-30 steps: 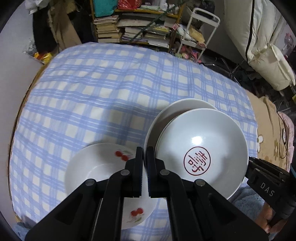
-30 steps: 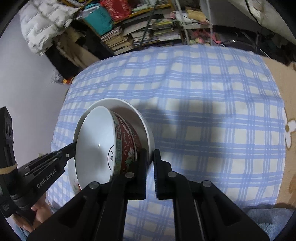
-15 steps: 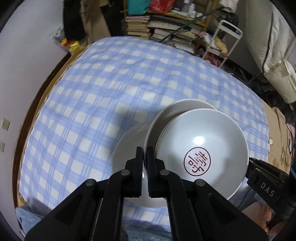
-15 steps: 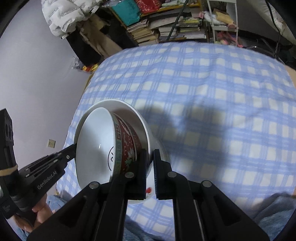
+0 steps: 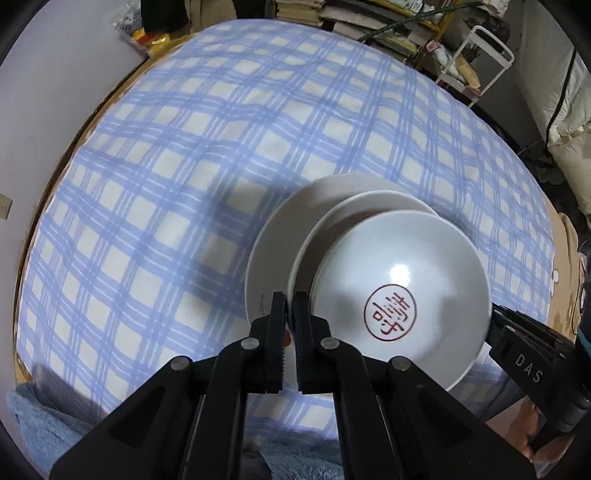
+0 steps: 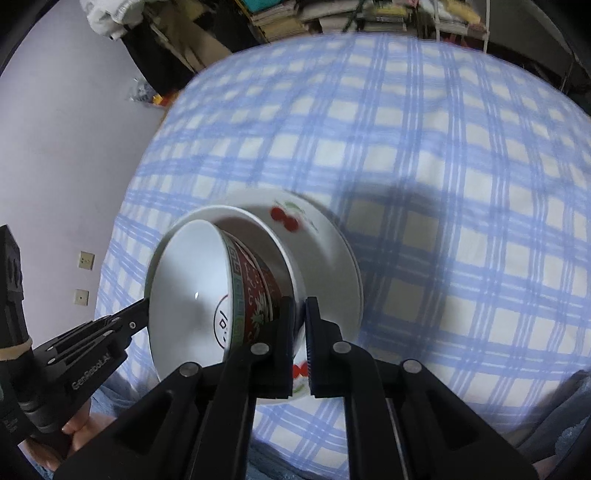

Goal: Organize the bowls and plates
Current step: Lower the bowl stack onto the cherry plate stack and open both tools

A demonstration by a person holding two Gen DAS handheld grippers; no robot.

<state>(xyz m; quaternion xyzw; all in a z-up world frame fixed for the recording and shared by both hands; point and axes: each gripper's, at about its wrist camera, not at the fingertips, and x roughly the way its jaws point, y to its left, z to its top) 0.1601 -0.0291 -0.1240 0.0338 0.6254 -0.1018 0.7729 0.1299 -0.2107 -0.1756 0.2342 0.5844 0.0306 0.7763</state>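
My left gripper (image 5: pixel 289 307) is shut on the left rim of a white bowl (image 5: pixel 334 229) that carries a smaller bowl with a red seal mark (image 5: pixel 399 299) inside it. My right gripper (image 6: pixel 300 314) is shut on the opposite rim of the same white bowl (image 6: pixel 255 225); the inner bowl (image 6: pixel 255 288) shows a red and green patterned outside. The stack hangs tilted just above a white plate with red cherries (image 6: pixel 325 258), also seen under the bowls in the left wrist view (image 5: pixel 269 251). Whether the bowls touch the plate I cannot tell.
A blue and white checked cloth (image 5: pixel 184 147) covers the round table. A blue towel (image 5: pixel 44 417) lies at the near edge. Shelves of books (image 5: pixel 369 22) and a white rack (image 5: pixel 480 48) stand beyond the far edge.
Both grippers have carried the bowl stack leftward and over the cherry plate. The plate has gone from beside the bowls to beneath them.
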